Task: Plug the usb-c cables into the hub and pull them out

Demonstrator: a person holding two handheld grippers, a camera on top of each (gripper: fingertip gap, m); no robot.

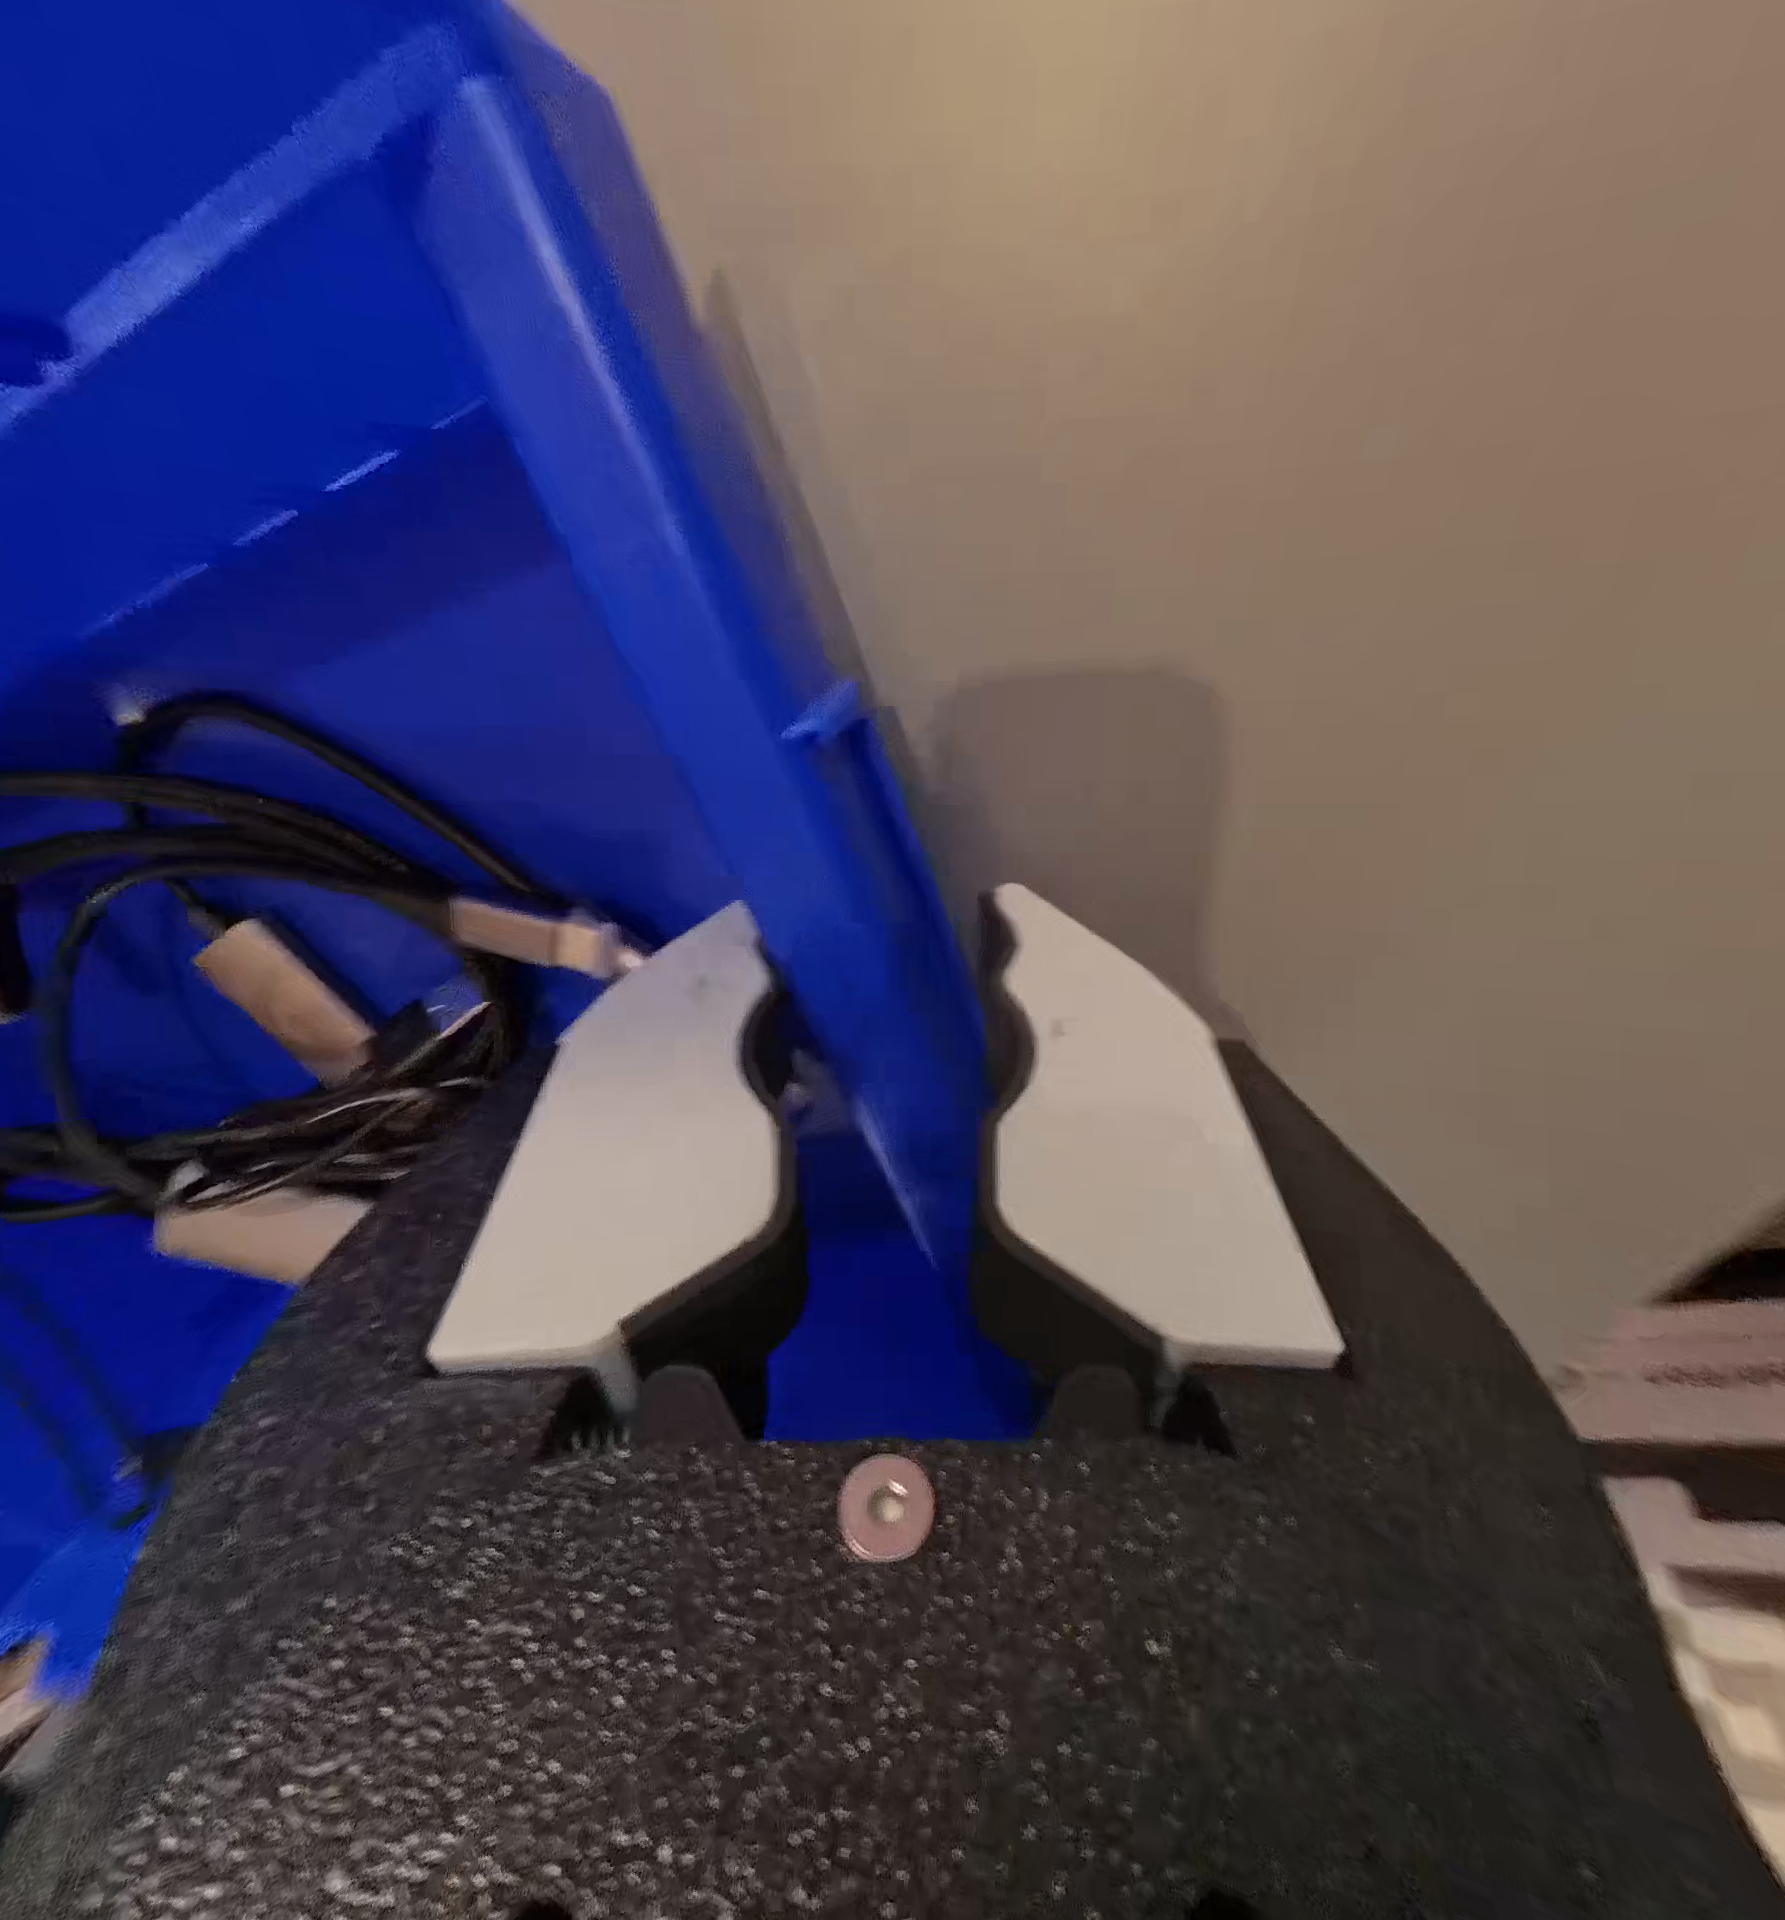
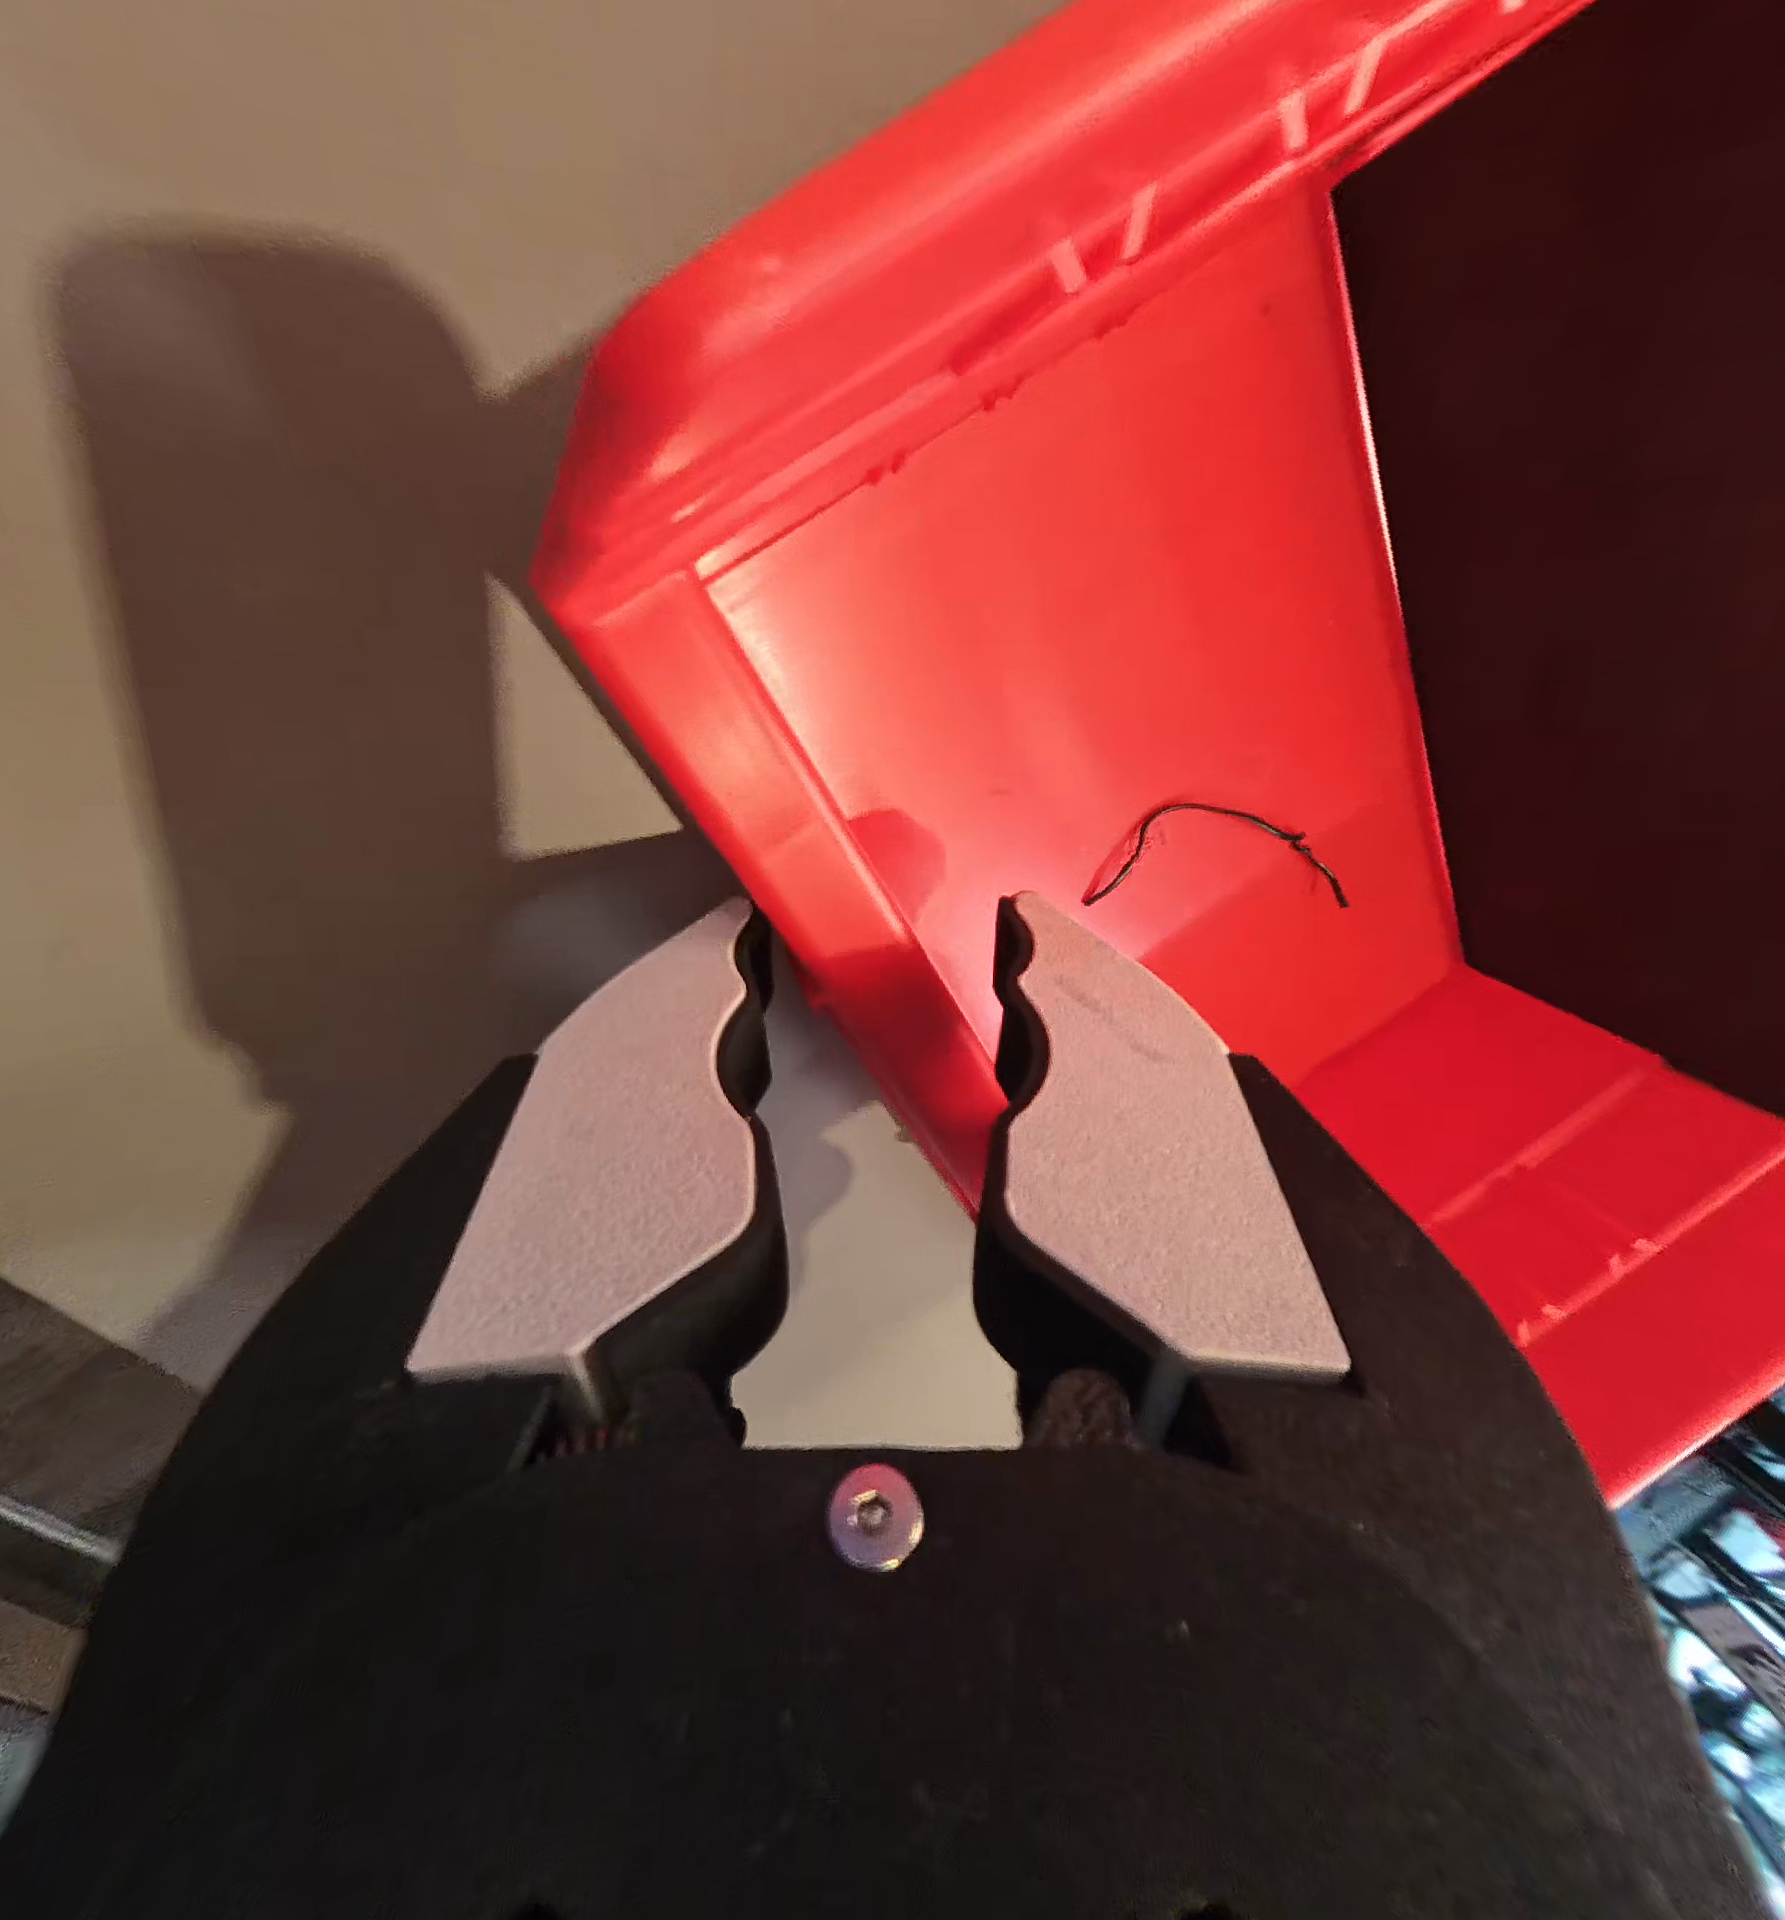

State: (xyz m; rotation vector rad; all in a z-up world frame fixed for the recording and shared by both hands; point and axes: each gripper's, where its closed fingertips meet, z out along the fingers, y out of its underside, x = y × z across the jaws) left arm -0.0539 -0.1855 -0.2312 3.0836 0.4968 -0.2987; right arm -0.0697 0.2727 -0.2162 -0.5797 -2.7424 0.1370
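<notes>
Left gripper (image 1: pixel 872 925) straddling the side wall of a blue bin (image 1: pixel 368 436), one finger inside, the other outside. Fingers (image 1: pixel 639 1143) spread, with the blue wall standing in the gap; contact between pads and wall impossible to judge through the blur. Inside the bin, just left of the inner finger: a tangle of black usb-c cables (image 1: pixel 244 935) with pale metallic plugs. One plug (image 1: pixel 545 930) lying right beside the inner fingertip, apart from it or barely touching, not clear which. More plugs farther left and lower in the heap. No hub distinguishable among them. Right of the outer finger: a bare beige wall (image 1: pixel 1387 364), with a patterned dark-and-light surface (image 1: pixel 1750 1558) low at the far right.

Right gripper (image 2: pixel 872 925) poised likewise at the corner edge of a red bin (image 2: pixel 1075 623), the left finger outside it, the right finger (image 2: pixel 1148 1174) inside. Fingers spread, with the red edge passing through the gap near the tips; a firm grip not confirmable. Beyond the right fingertip, on the bin's inner face: a short, thin black wire scrap (image 2: pixel 1220 847). Farther right, a dark divider panel (image 2: pixel 1594 520) set upright across the bin. Left of the outer finger, a shadow on the beige wall. White surface (image 2: pixel 867 1299) visible between the fingers, below the red edge.
</notes>
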